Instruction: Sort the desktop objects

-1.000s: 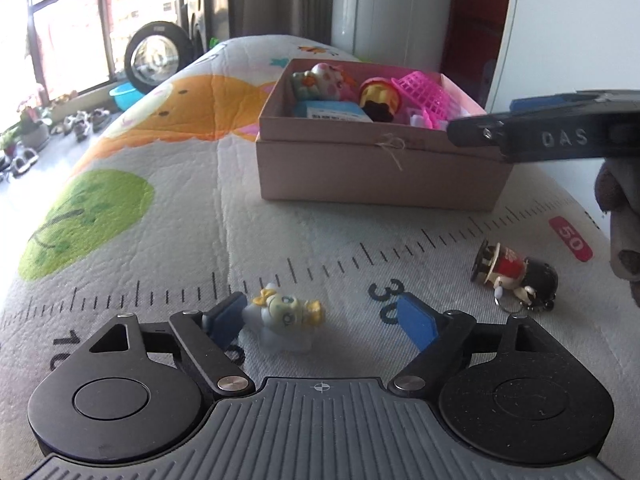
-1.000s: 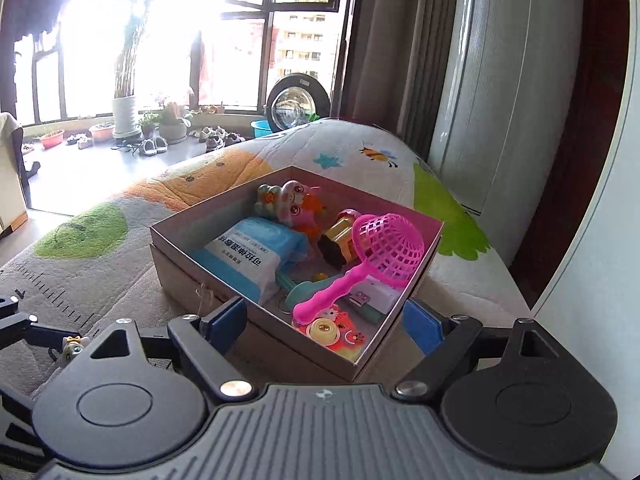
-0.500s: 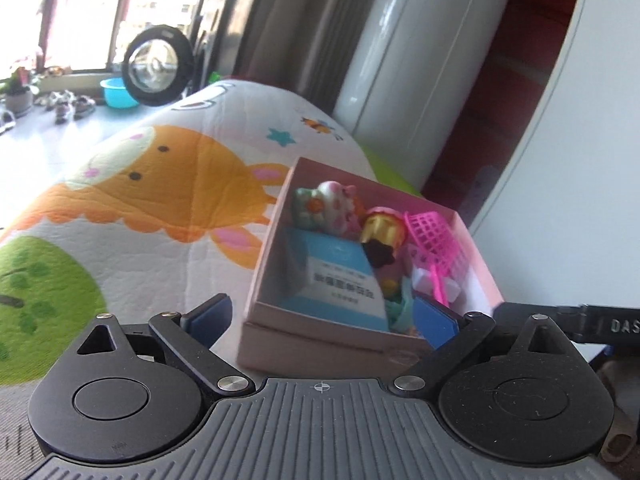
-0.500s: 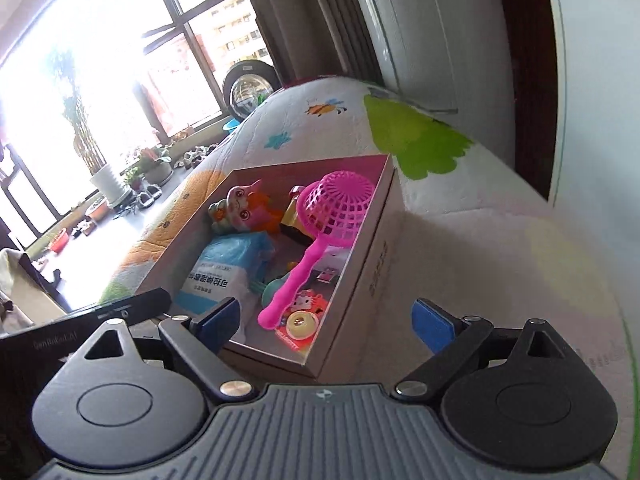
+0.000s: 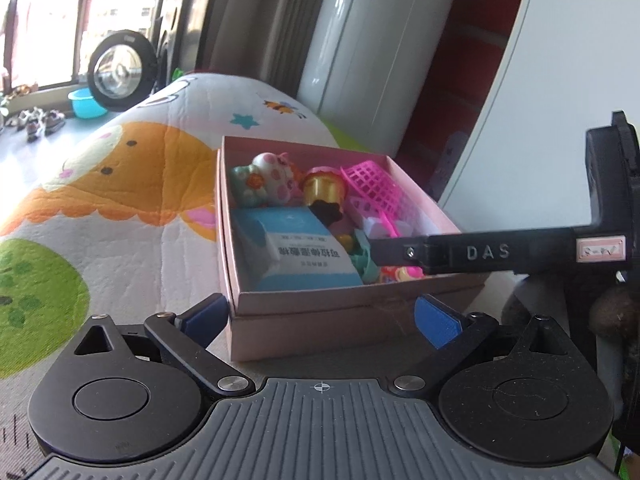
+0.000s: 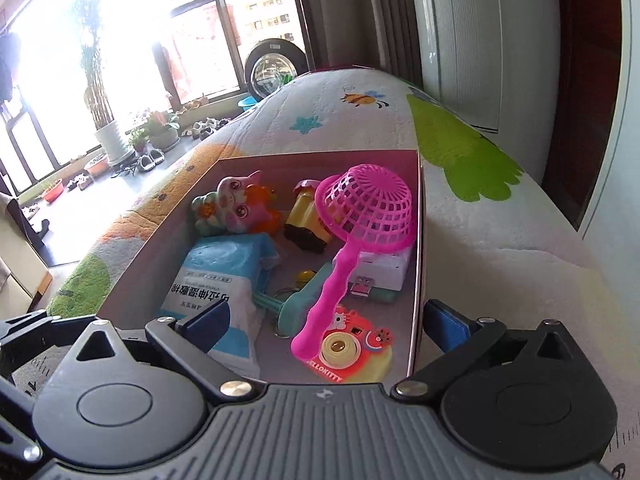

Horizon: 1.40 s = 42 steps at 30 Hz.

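A pink cardboard box (image 5: 320,310) (image 6: 418,240) stands on the printed play mat. It holds a blue tissue pack (image 5: 296,256) (image 6: 216,284), a pink net scoop (image 6: 360,224) (image 5: 372,188), a cat figure (image 6: 236,208), a yellow toy (image 6: 308,216), a Hello Kitty toy camera (image 6: 352,348) and small items. My left gripper (image 5: 320,318) is open and empty, right in front of the box's near wall. My right gripper (image 6: 326,318) is open and empty, hovering over the box's near end; its arm shows in the left wrist view (image 5: 480,254).
The mat (image 5: 100,200) carries orange, green and ruler prints. A white wall panel (image 5: 540,120) rises to the right of the box. Curtains, a window and a washing machine drum (image 6: 276,68) are at the far end.
My left gripper left the small figure on the mat and moved up to the box front. My right gripper swung over the box, its right finger now outside the right wall.
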### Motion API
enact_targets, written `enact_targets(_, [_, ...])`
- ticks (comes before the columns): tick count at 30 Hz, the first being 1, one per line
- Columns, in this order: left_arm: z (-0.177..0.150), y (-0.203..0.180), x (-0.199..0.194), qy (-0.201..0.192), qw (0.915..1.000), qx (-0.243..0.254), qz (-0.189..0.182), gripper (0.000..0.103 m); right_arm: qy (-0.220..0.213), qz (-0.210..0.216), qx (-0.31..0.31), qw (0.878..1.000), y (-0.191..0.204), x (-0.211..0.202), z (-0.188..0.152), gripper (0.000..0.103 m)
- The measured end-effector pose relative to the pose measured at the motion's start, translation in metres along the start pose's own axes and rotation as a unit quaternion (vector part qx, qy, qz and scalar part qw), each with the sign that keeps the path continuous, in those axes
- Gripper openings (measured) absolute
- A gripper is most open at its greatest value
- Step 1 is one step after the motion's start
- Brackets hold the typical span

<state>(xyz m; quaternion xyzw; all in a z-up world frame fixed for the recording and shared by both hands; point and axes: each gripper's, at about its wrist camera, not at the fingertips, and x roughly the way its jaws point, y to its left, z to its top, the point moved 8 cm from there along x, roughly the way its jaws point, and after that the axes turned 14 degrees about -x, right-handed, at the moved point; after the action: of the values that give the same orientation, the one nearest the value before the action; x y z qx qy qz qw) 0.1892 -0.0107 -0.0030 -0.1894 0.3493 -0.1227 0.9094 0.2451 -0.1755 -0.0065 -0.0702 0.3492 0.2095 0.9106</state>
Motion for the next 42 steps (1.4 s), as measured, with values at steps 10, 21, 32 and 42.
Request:
enact_targets(10, [-0.049, 0.013, -0.058, 0.011, 0.9871, 0.116, 0.111, 0.102, -0.058, -0.033, -0.061, 0.996, 0.012, -0.071, -0.019, 0.103])
enact_targets(21, [-0.088, -0.011, -0.044, 0.066, 0.9967, 0.042, 0.025, 0.102, -0.038, -0.066, -0.053, 0.996, 0.005, -0.117, -0.077, 0.103])
enact_targets(32, [-0.096, 0.000, -0.058, 0.047, 0.9825, 0.107, 0.145, 0.102, -0.018, -0.026, -0.100, 0.995, 0.031, -0.115, -0.108, 0.103])
enact_targets(42, [-0.091, 0.019, -0.063, 0.055, 0.9809, 0.077, 0.170, 0.102, 0.040, 0.017, -0.144, 0.989, 0.076, -0.074, -0.108, 0.048])
